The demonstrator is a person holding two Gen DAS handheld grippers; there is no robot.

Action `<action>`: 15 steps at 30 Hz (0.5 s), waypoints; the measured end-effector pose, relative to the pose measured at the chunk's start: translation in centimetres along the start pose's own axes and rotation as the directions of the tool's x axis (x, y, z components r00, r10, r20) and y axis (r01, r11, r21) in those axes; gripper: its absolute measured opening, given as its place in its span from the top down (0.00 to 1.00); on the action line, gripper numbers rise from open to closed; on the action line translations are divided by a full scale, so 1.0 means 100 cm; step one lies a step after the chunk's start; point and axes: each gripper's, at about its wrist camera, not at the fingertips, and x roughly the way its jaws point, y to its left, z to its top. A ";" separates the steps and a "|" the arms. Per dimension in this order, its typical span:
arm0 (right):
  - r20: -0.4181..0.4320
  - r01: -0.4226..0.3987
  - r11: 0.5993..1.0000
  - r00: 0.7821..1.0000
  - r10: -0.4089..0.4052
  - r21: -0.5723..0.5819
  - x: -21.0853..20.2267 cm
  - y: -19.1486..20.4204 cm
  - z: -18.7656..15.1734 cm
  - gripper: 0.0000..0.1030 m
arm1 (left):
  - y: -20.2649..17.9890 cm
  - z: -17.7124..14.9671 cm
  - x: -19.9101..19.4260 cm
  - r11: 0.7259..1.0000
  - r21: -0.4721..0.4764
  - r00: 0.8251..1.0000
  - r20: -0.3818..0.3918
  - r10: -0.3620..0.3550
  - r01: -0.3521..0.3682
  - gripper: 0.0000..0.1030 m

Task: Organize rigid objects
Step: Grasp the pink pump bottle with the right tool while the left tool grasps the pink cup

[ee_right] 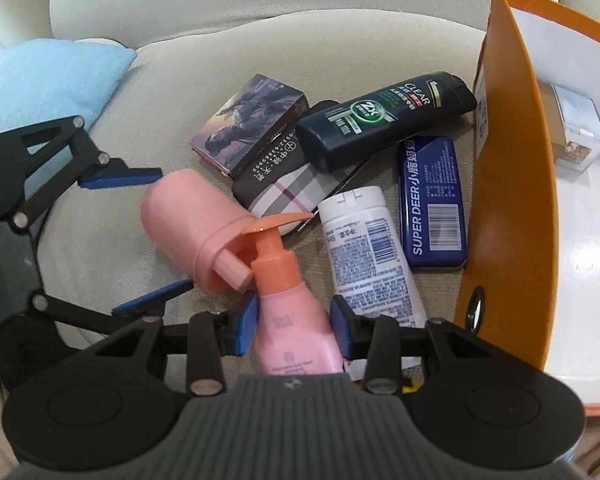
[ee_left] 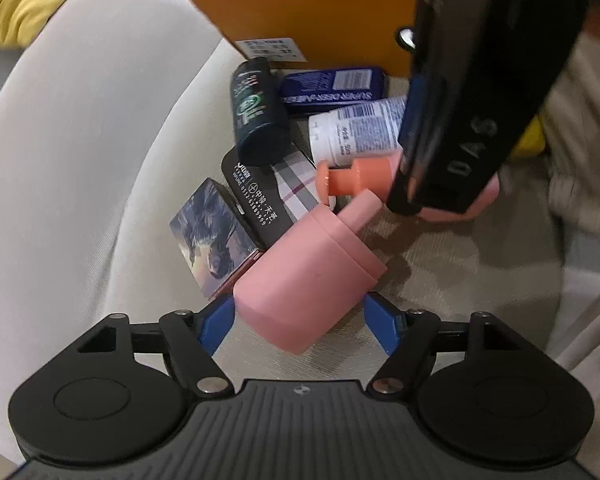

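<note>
Jaws of the left gripper [ee_right: 156, 232] stand apart around the pink bottle [ee_right: 192, 228], which lies on its side on the sofa cushion [ee_right: 260, 52], pads clear of it. Just right, the right gripper [ee_right: 294, 326] is clamped on the pump bottle [ee_right: 292, 320]. Beyond lie a picture box [ee_right: 252, 124], dark shampoo bottle [ee_right: 388, 120], white tube [ee_right: 364, 240] and blue tin [ee_right: 432, 200], beside the orange box [ee_right: 508, 200] at the cushion's right edge.

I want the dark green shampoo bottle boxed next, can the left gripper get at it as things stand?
Probably not directly: the pink container lies between the open left gripper fingers, with the shampoo bottle beyond it, atop the black case.
</note>
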 end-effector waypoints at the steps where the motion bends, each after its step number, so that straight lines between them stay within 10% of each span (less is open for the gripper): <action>1: 0.000 0.000 1.000 1.000 0.000 0.000 0.000 -0.001 0.000 0.60 | -0.003 0.001 0.002 1.000 0.016 1.000 -0.003 0.016 -0.016 0.19; 9: -0.002 -0.013 1.000 1.000 0.013 0.005 -0.002 -0.002 0.001 0.61 | -0.014 0.005 0.010 0.996 0.041 0.996 -0.035 0.078 -0.077 0.20; 12: -0.002 -0.034 0.999 0.999 0.034 0.024 -0.002 -0.005 0.001 0.61 | -0.003 0.009 0.001 0.996 -0.088 0.996 -0.081 -0.033 0.026 0.22; 15: 0.003 -0.054 0.998 0.999 0.054 0.029 -0.002 -0.004 0.001 0.61 | 0.017 0.008 -0.004 0.915 -0.355 0.962 -0.113 -0.247 0.193 0.25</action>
